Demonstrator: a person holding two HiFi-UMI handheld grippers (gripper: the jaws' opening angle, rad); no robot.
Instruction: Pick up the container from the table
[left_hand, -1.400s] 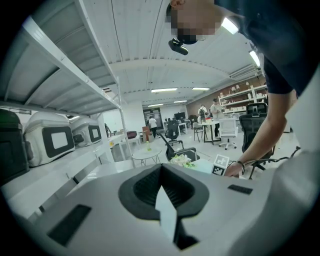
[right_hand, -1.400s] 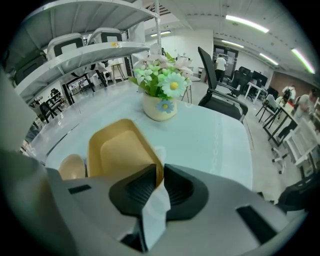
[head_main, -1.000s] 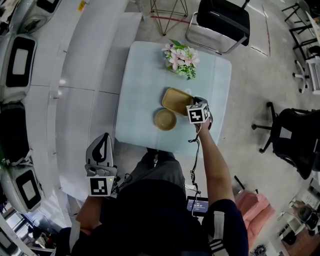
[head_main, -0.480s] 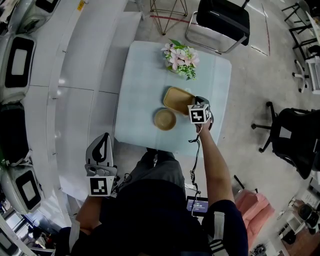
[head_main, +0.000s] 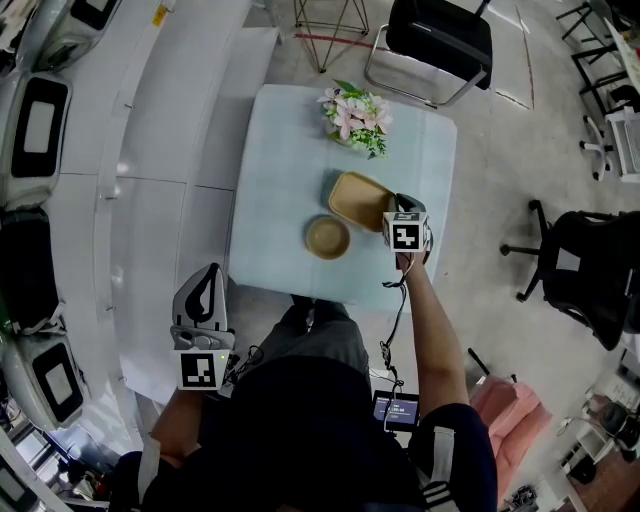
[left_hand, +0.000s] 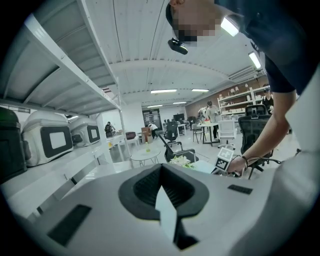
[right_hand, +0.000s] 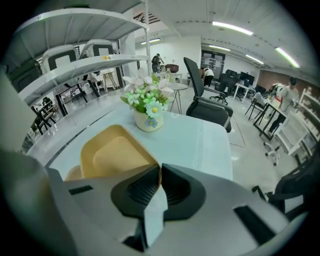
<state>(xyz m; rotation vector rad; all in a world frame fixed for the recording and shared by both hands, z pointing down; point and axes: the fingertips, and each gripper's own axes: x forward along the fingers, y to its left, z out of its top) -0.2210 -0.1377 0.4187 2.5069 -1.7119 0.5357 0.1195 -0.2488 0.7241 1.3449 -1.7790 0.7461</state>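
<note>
A shallow yellow rectangular container (head_main: 355, 198) rests near the right side of the pale blue table (head_main: 280, 170). My right gripper (head_main: 393, 204) is shut on its near right rim. In the right gripper view the container (right_hand: 112, 155) spreads out to the left of the gripper (right_hand: 160, 167), and its edge runs in between the closed pads. My left gripper (head_main: 205, 272) hangs off the table at the person's left side, over the white shelving. In the left gripper view it (left_hand: 161, 167) is shut with nothing in it.
A round tan bowl (head_main: 328, 237) sits just left of the container. A vase of flowers (head_main: 353, 118) stands at the table's far edge. A black chair (head_main: 435, 40) is behind the table, white shelving (head_main: 150, 150) runs along the left, and another office chair (head_main: 590, 270) stands at the right.
My right gripper has shifted slightly right and up, the container's rim still between its jaws. The left gripper has stayed where it was.
</note>
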